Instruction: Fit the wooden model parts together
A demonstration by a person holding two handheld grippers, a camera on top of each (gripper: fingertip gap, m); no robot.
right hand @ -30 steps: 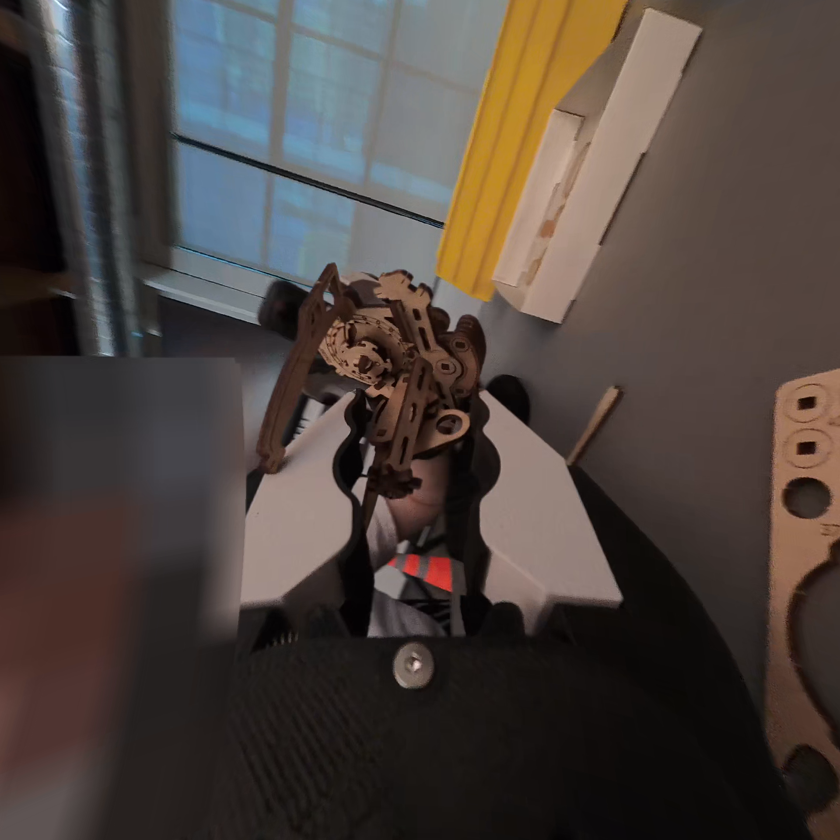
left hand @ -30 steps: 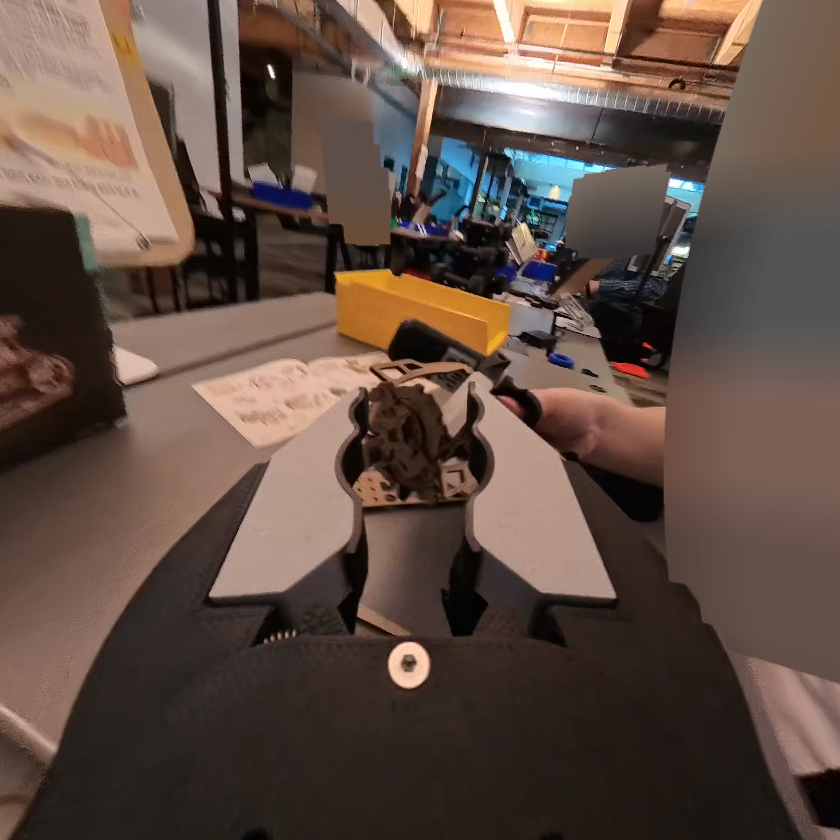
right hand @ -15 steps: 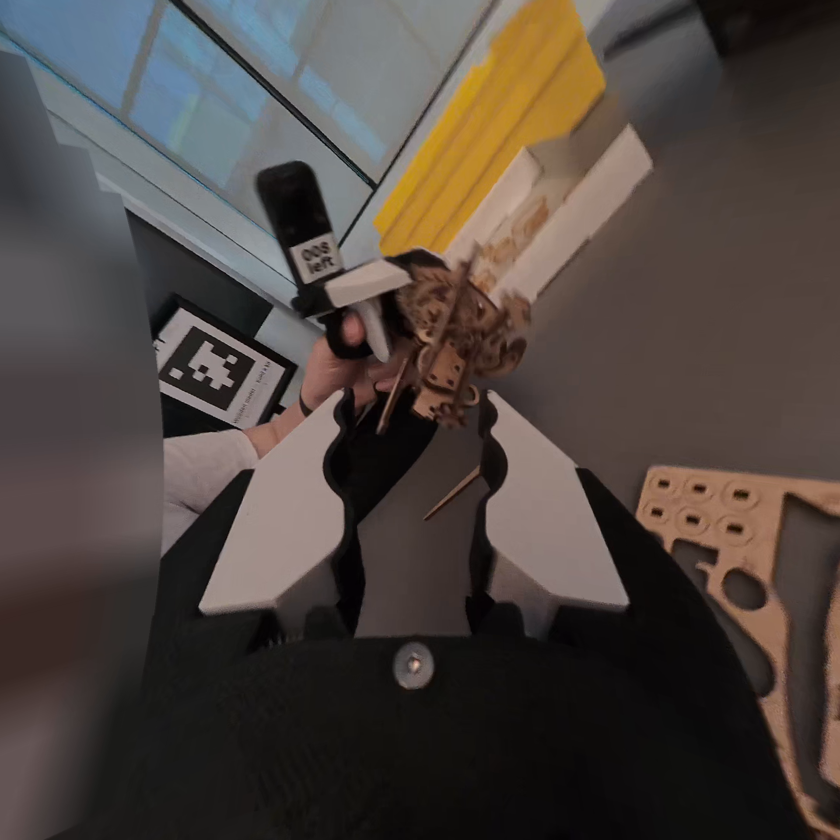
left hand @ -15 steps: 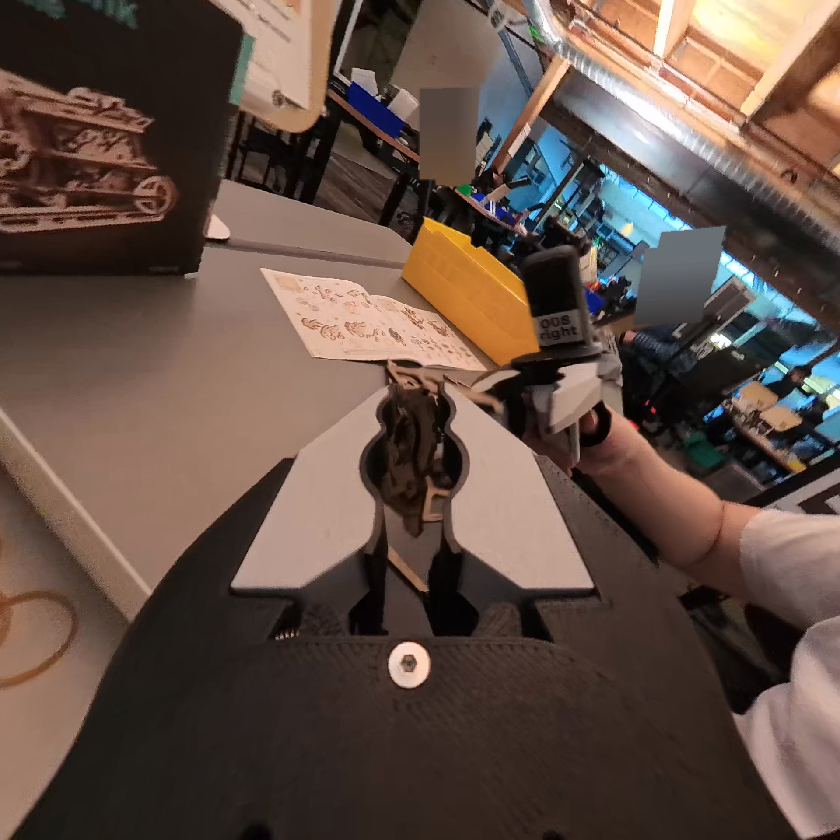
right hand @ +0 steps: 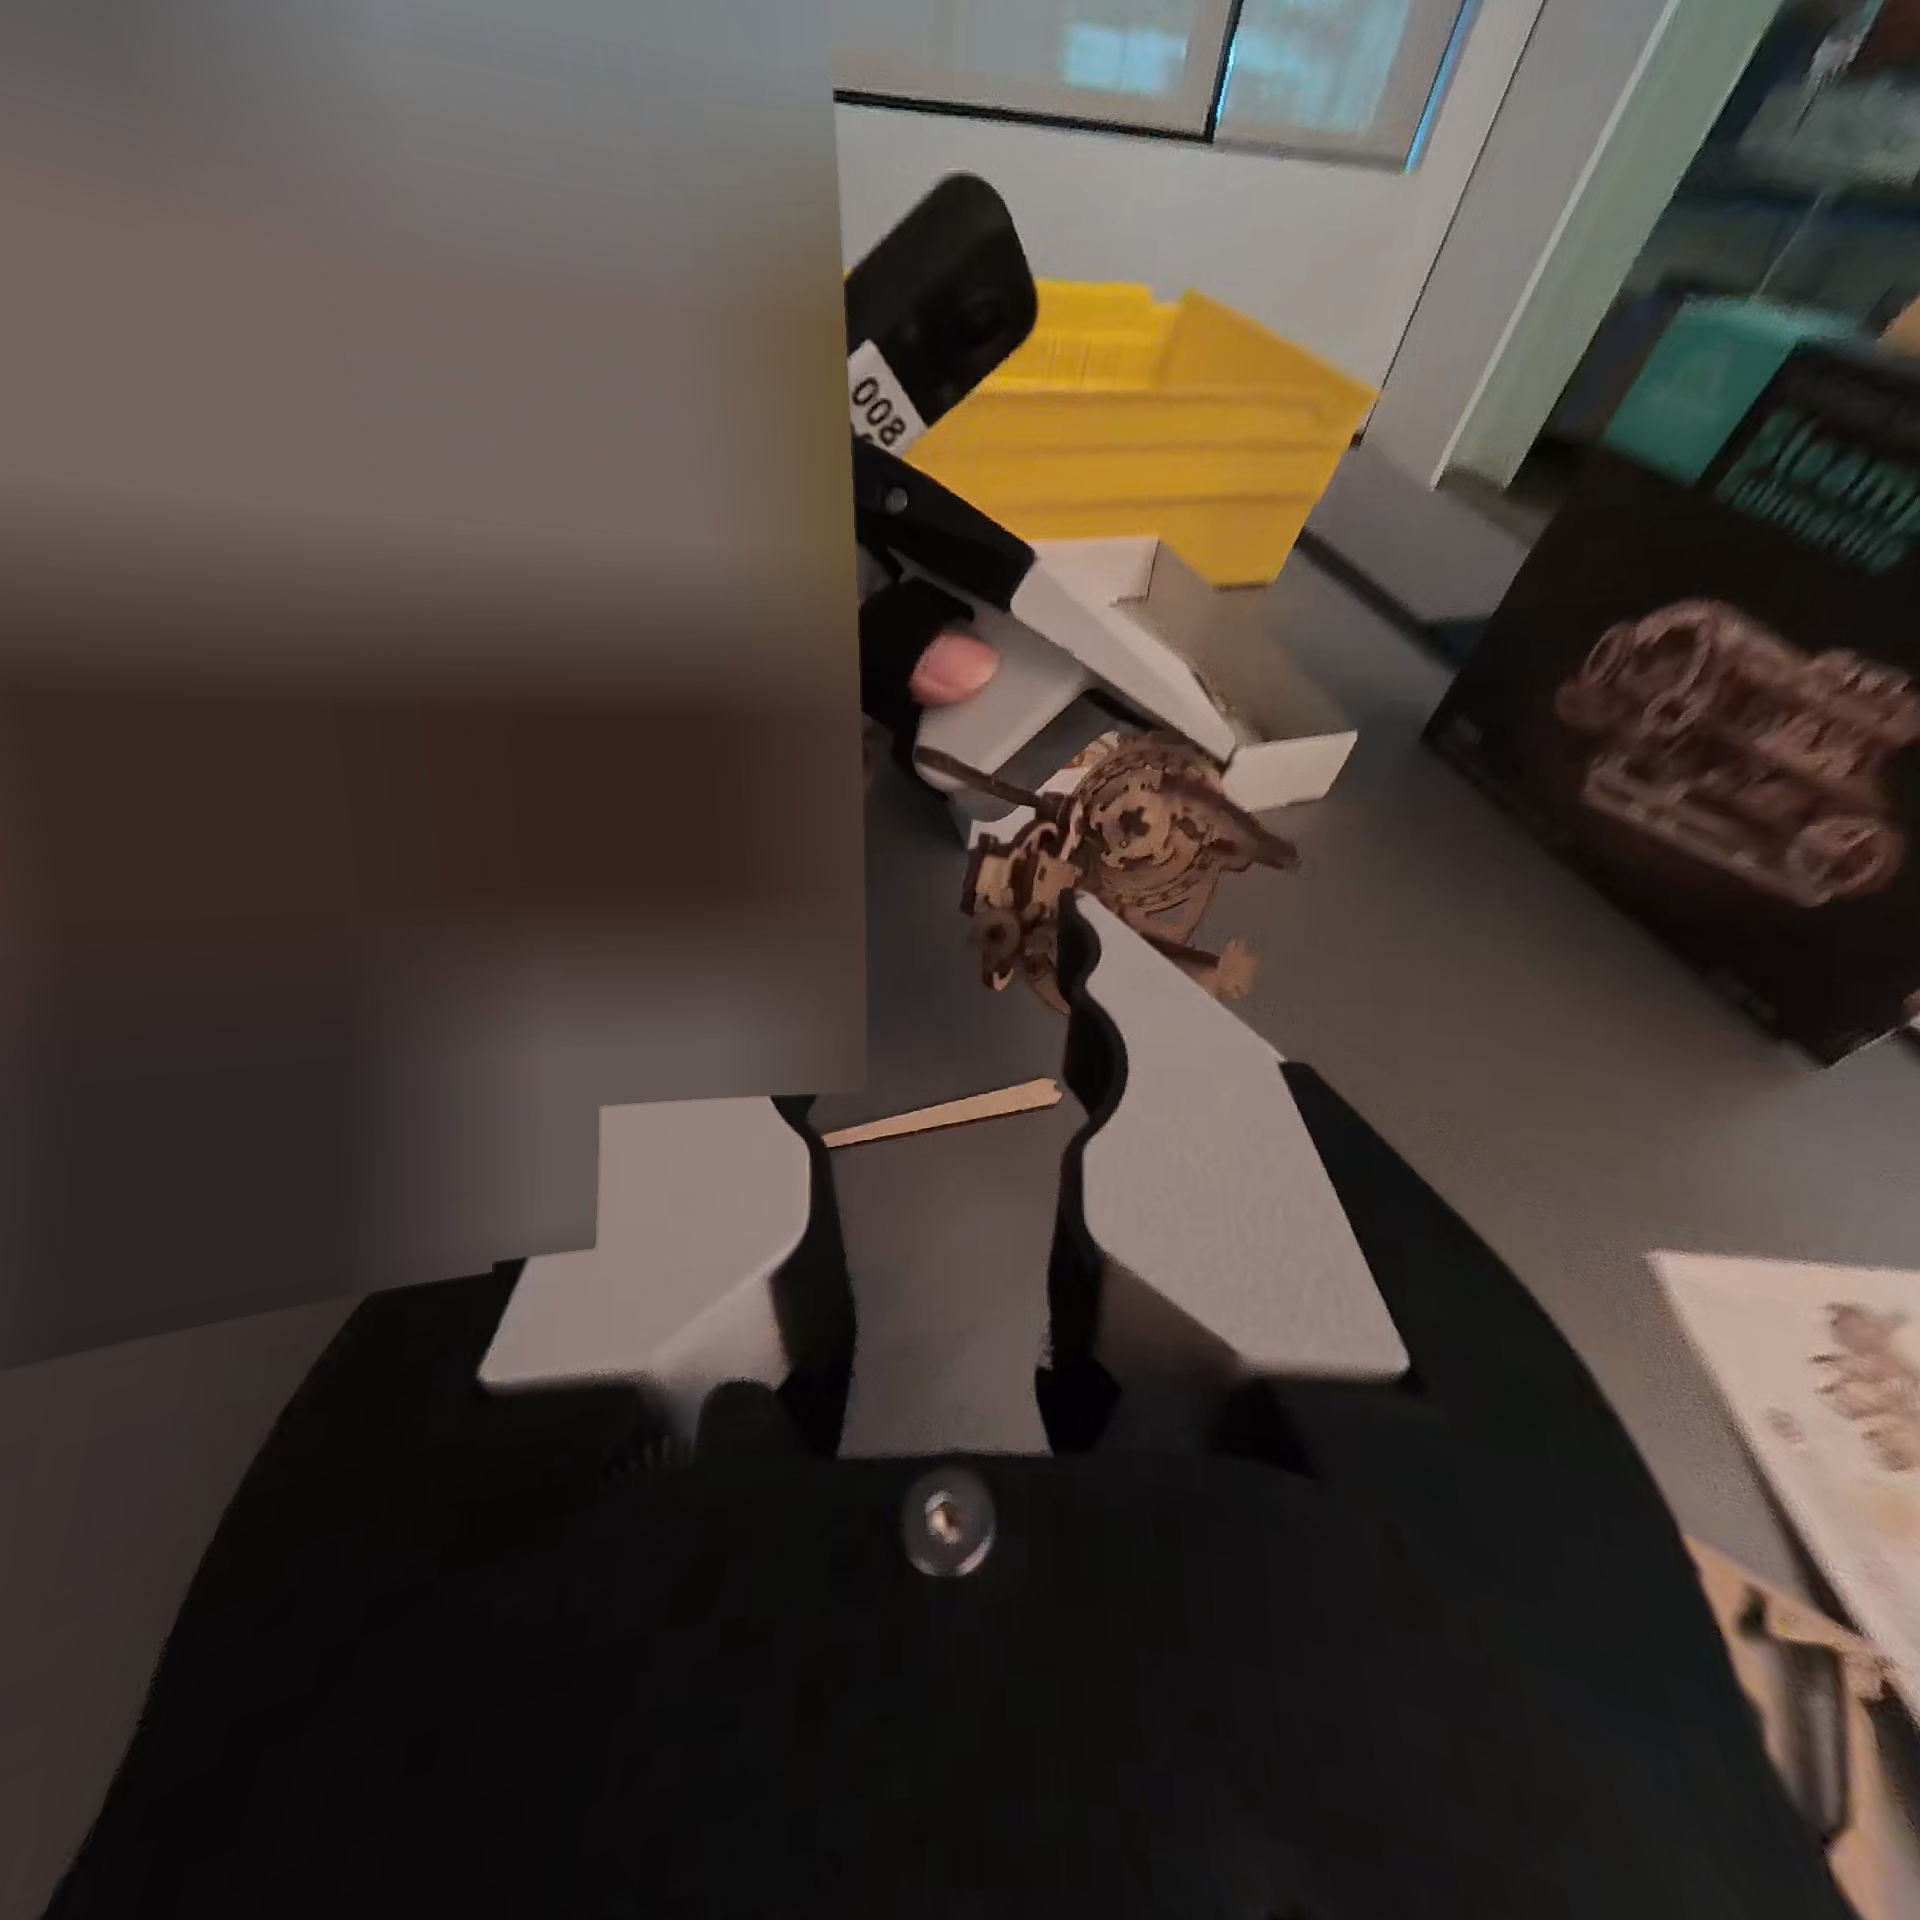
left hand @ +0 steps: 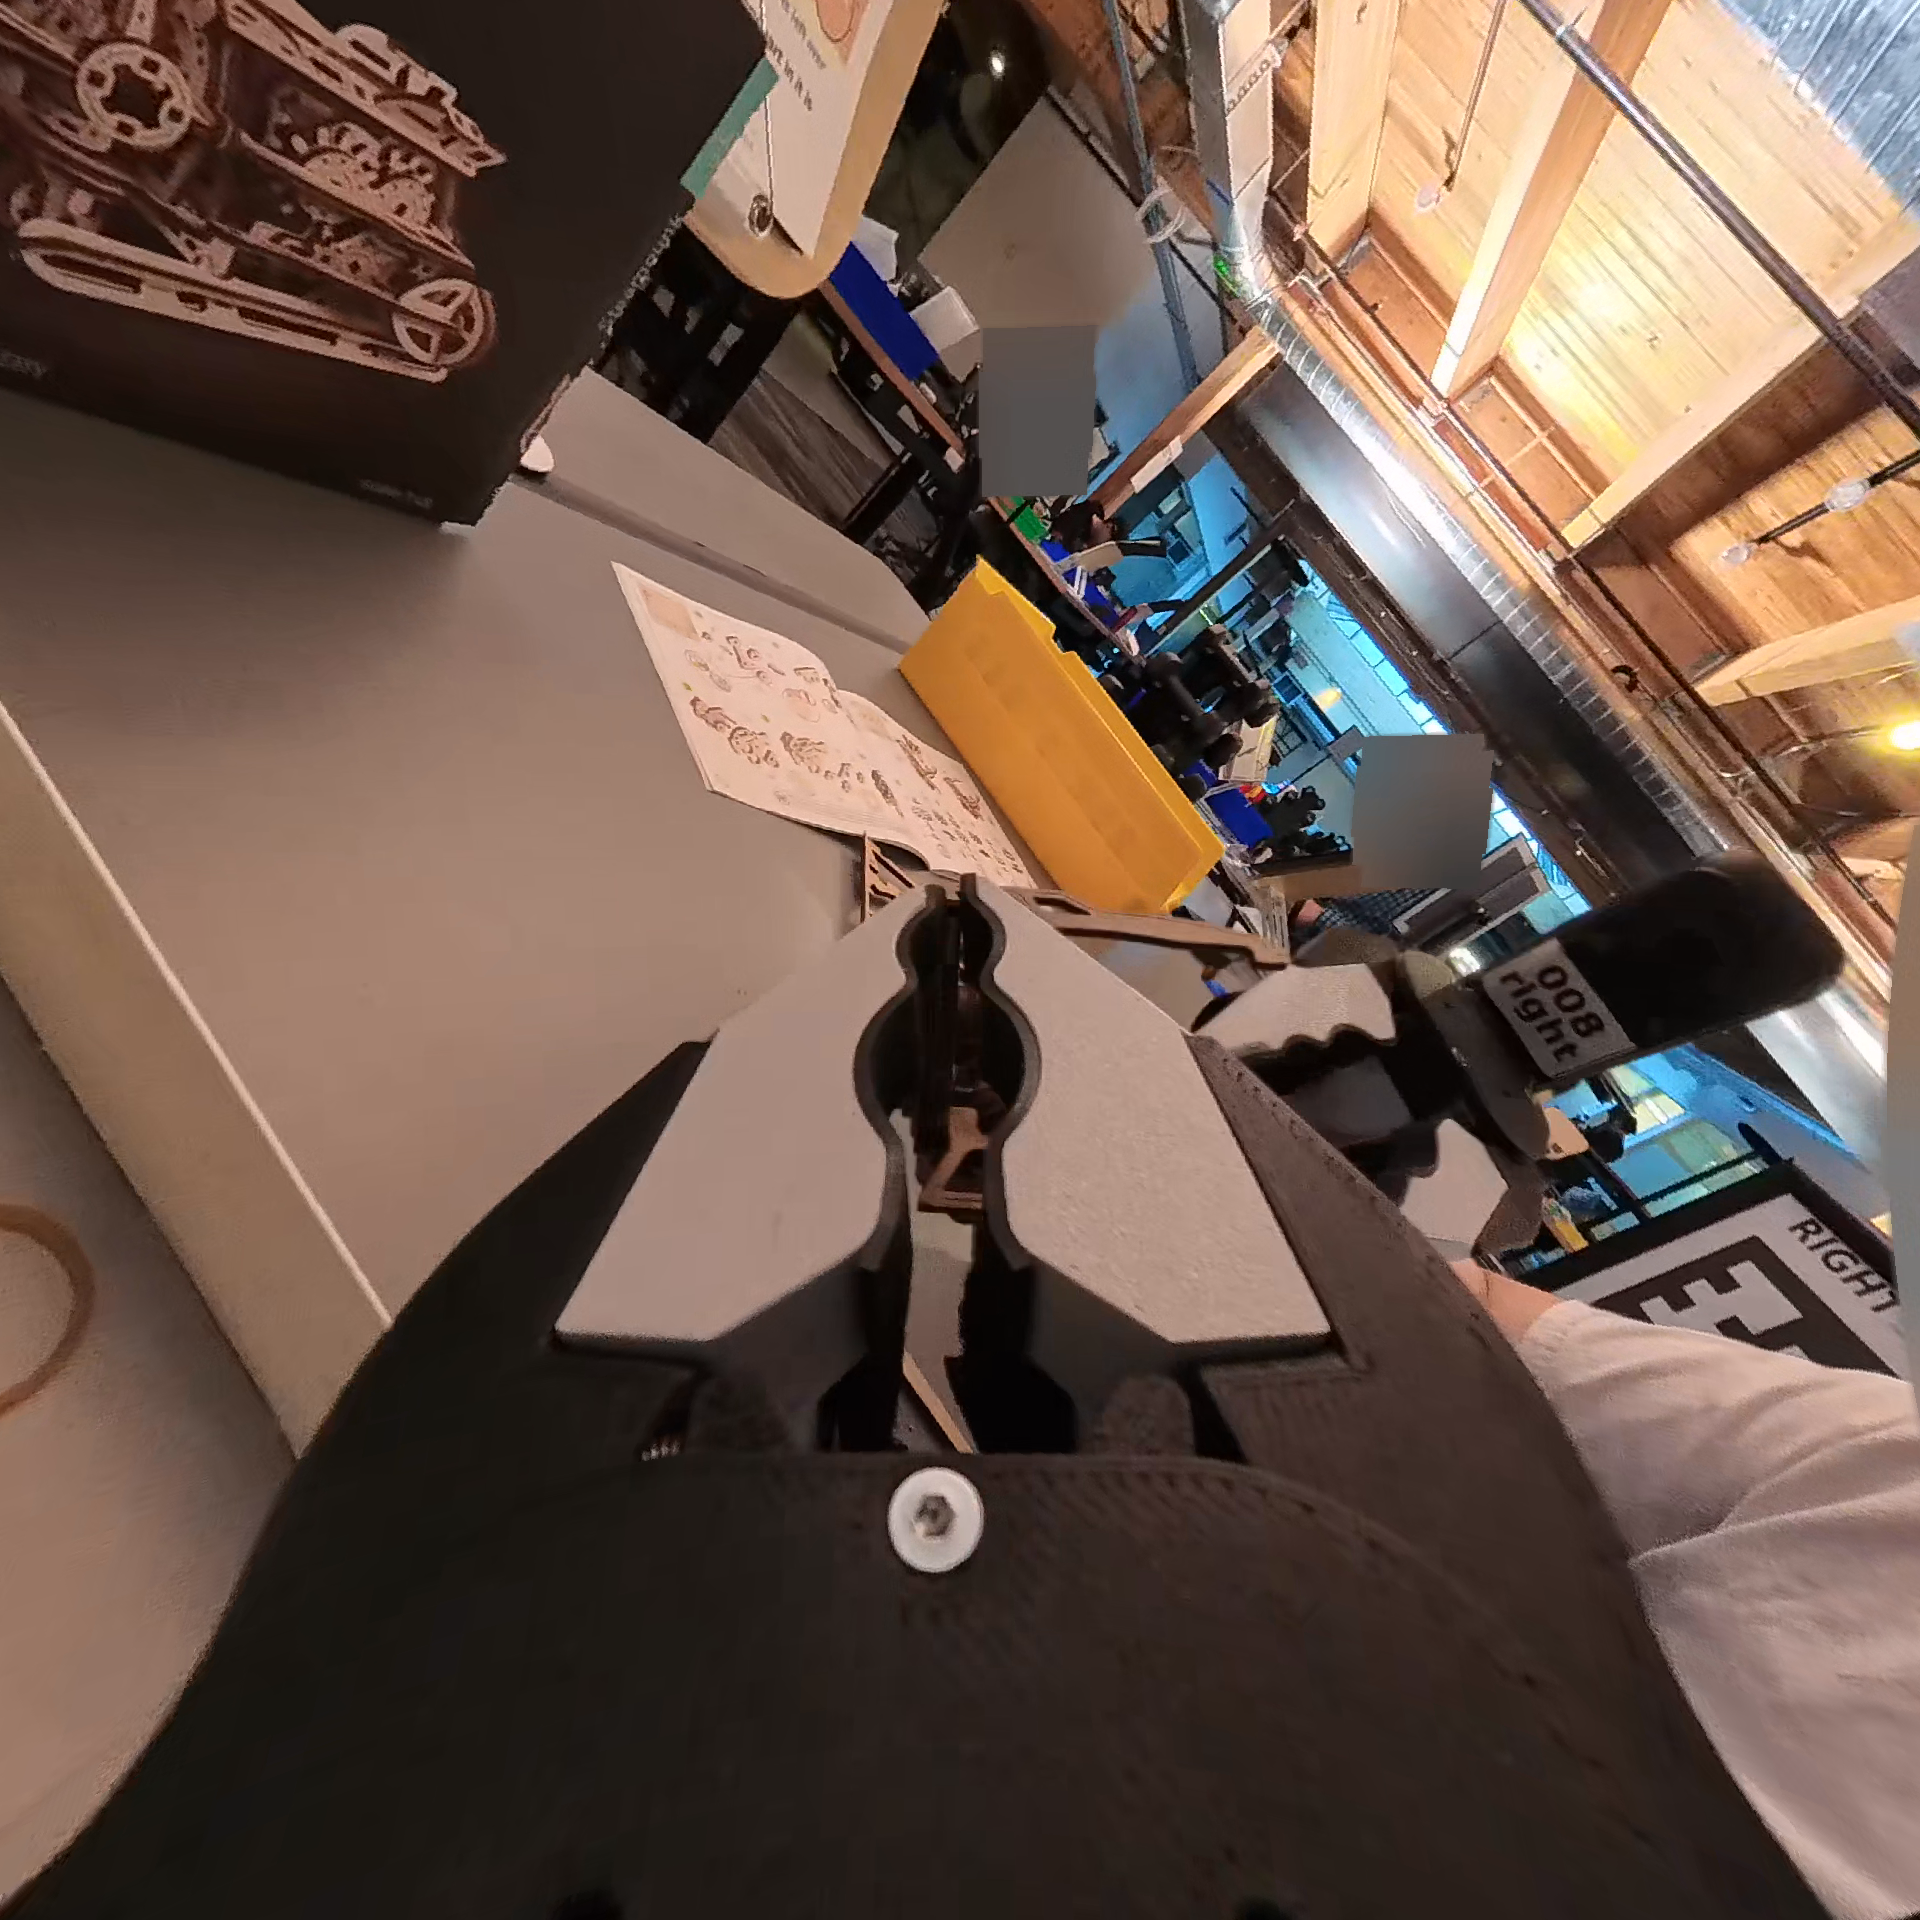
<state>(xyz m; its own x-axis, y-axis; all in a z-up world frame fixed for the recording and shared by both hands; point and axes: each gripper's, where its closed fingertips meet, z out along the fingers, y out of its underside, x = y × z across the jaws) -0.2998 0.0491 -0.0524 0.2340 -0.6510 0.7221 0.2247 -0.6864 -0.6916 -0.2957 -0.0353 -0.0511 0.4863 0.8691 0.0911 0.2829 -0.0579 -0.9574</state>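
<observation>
We see the wooden gear assembly [right hand: 1117,862] clamped in our left hand-held gripper [left hand: 951,935], whose fingers are almost closed on it; in the left wrist view only its thin dark edge [left hand: 951,1091] shows in the gap between them. It is held in the air above the grey worktop [left hand: 364,831]. Our right hand-held gripper [right hand: 940,1039] stands wide open with nothing in it, its right finger [right hand: 1195,1122] tip just beside the assembly; its left fingertip is hidden behind a blurred patch. A thin wooden stick [right hand: 940,1112] lies on the worktop under the open fingers. Farther out lie the instruction booklet [left hand: 821,738], a yellow bin [left hand: 1049,748], a small white cardboard box [right hand: 1236,665] and the dark model kit box [left hand: 260,229].
</observation>
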